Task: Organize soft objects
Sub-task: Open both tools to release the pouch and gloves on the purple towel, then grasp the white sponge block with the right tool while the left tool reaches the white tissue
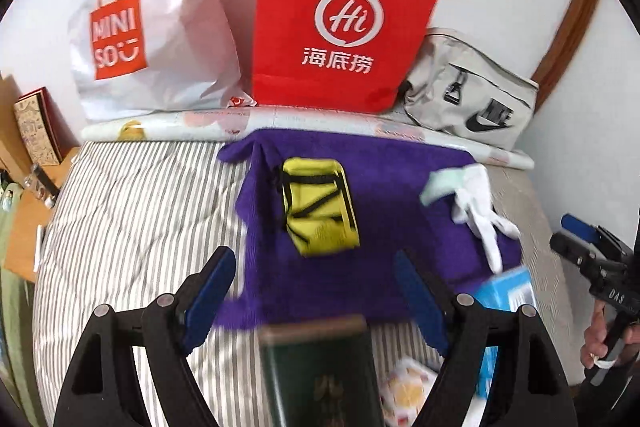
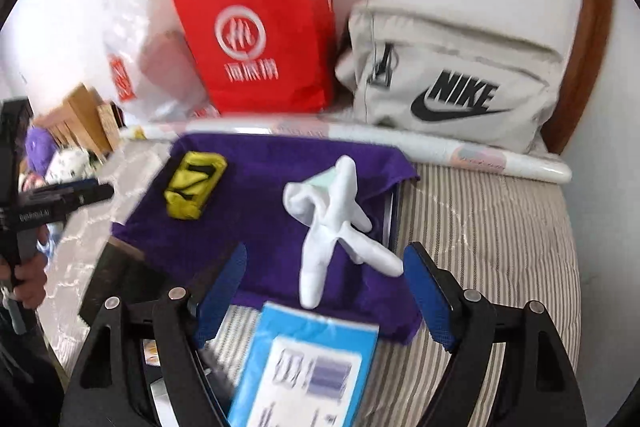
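Both tongs (image 1: 316,299) (image 2: 324,291) apart, empty. We judge between picks; next: white socks (image 2: 336,223), frame centre, on purple towel (image 2: 260,187).

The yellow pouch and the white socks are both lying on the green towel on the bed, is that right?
Not quite: the towel is purple, not green. The right wrist view shows the yellow pouch and the white socks both lying on it, on the striped bed.
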A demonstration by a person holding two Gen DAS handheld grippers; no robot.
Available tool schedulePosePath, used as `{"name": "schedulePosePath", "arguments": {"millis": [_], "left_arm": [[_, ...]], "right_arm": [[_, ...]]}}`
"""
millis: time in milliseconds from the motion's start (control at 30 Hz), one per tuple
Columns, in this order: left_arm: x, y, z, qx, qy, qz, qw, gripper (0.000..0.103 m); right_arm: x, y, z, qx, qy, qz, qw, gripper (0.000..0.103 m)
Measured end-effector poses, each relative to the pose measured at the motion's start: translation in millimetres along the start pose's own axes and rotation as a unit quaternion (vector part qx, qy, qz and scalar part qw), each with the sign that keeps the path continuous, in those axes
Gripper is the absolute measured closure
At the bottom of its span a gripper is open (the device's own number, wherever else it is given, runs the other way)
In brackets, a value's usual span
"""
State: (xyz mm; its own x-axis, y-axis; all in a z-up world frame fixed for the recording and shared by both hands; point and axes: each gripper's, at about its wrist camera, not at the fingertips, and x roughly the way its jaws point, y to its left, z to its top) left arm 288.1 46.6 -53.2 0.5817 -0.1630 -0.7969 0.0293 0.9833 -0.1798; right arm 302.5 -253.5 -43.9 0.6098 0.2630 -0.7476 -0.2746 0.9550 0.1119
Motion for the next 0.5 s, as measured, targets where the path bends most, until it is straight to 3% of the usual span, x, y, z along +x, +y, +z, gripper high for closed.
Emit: {"name": "schedulePosePath", "arguments": {"millis": [233, 500], "left_arm": [[-40, -14, -52, 0.025, 0.008, 0.011, 0.9996, 0.023], [-53, -3, -111, 0.013, 0.030, 0.004, 0.9994, 0.023]], "right_arm": [[-45, 18, -37, -0.004, -0.011, 0.022, 1.000, 0.023], [-78, 51, -94, -0.011, -0.012, 0.040, 0.999, 0.023]]}}
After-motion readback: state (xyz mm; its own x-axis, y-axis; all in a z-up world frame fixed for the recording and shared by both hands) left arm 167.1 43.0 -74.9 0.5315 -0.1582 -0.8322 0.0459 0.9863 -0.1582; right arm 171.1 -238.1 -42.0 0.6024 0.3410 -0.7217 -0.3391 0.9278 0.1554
